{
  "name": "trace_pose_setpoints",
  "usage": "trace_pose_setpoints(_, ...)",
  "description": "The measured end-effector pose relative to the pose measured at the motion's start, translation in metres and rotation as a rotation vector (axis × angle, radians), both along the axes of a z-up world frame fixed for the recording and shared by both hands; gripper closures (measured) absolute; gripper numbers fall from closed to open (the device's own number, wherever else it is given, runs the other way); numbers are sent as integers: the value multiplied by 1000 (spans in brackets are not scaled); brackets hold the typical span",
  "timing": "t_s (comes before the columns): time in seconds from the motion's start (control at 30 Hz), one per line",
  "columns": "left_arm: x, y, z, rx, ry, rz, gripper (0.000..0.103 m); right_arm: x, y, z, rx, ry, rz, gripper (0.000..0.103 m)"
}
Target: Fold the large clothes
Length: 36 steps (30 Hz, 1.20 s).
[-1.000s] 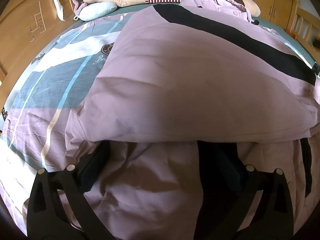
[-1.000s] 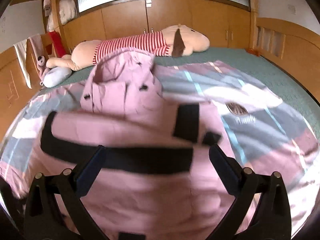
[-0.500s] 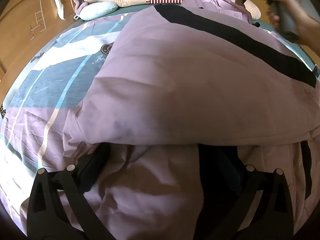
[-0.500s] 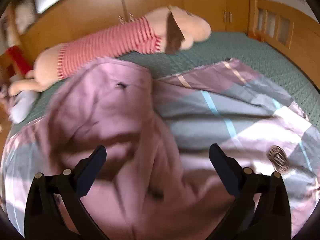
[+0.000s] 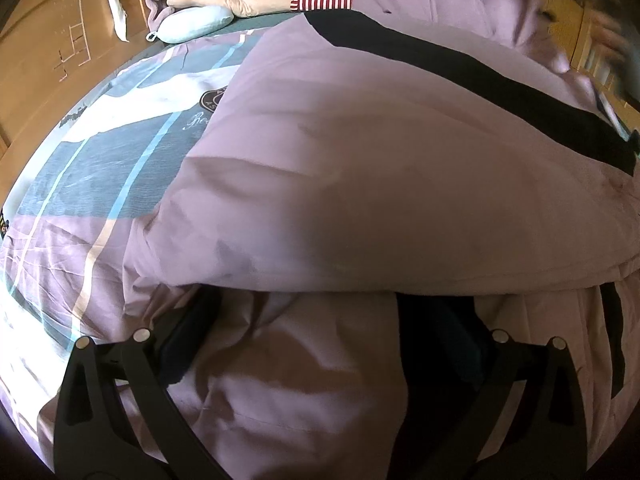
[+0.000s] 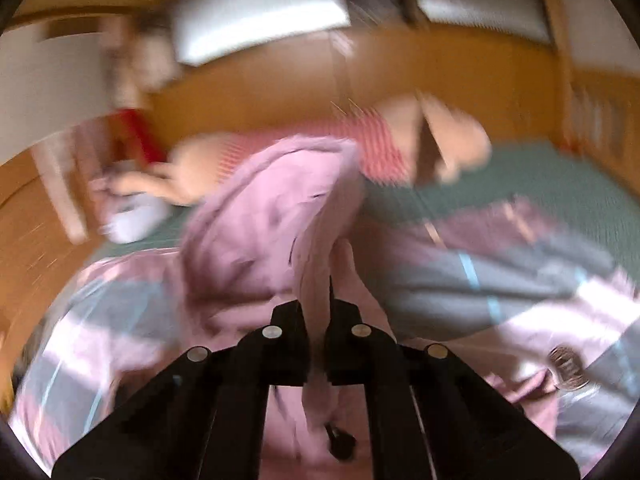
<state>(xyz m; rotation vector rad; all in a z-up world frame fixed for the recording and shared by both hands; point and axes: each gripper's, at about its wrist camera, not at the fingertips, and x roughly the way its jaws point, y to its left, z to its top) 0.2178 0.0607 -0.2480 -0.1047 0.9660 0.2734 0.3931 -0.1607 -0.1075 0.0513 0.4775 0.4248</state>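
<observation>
right gripper pinching the pink coat; left gripper spread under its fold

the right wrist view is blurring heavily, so the wardrobe fronts, the striped plush toy (image 6: 360,148) and the bedsheet (image 6: 520,280) are showing only as smears. the right gripper (image 6: 316,312) is standing closed, its jaws clamping a ridge of the pink coat (image 6: 272,232); the cloth is rising from the pinch toward the upper centre of the frame, tilted slightly left. a small dark fastener at the lower centre is too soft to identify.

in the left wrist view the pink coat (image 5: 400,184) is filling most of the frame, lying on the bedsheet (image 5: 100,168). its long axis is running from the lower left to the upper right, with a black band (image 5: 460,76) crossing it diagonally. the left gripper (image 5: 328,312) is standing wide open; a folded edge of the coat is covering both fingertips, and wrinkled cloth is lying between the fingers without being pinched. the upper right corner is blurring, with raised pink fabric and something dark that cannot be made out. the frame is cutting off the coat at the right and bottom.
</observation>
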Motion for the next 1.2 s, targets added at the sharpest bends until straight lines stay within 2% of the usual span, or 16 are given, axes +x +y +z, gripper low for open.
trace_pose_setpoints(0.1,-1,3,3,-16,-6,1,2,-55,-40,-14,57,61,28,97)
trace_pose_setpoints(0.2,-9,16,20,-93,-40,32,2,-96,-74,-57,-38,175,-46,95)
trace_pose_setpoints(0.23,-13,21,27,-126,-51,43,2,-104,-80,-66,-54,216,-61,88)
trace_pose_setpoints(0.27,-18,29,37,-170,-69,56,2,-114,-89,-76,-75,262,-83,78)
trace_pose_setpoints(0.33,-28,42,50,-191,-82,97,2,-143,-104,-84,-69,280,-150,16)
trace_pose_setpoints(0.37,-36,51,58,-179,-98,131,2,-157,-109,-83,-43,266,-173,10)
trace_pose_setpoints(0.5,-49,76,78,-208,-154,168,2,-179,-94,-73,115,347,-63,9)
trace_pose_setpoints(0.63,-53,81,90,-290,-214,130,2,-165,-35,-51,305,456,68,9)
trace_pose_setpoints(0.67,-54,75,93,-283,-222,107,2,-159,-18,-44,300,459,56,8)
trace_pose_setpoints(0.73,-55,63,97,-243,-225,64,2,-150,18,-28,199,415,-5,1)
trace_pose_setpoints(0.87,-55,44,101,-137,-215,15,2,-139,84,-27,-131,310,-62,1)
trace_pose_setpoints(0.9,-55,42,101,-126,-213,13,2,-138,93,-32,-171,302,-48,15)
trace_pose_setpoints(0.93,-56,42,102,-123,-211,14,2,-137,93,-38,-174,316,-38,54)
trace_pose_setpoints(1.0,-58,47,104,-135,-214,22,2,-147,80,-45,-137,339,-62,83)
trace_pose_setpoints(1.03,-58,50,105,-147,-220,28,2,-153,73,-45,-111,332,-59,88)
trace_pose_setpoints(1.2,-63,56,109,-193,-241,33,2,-199,44,-47,-79,282,27,96)
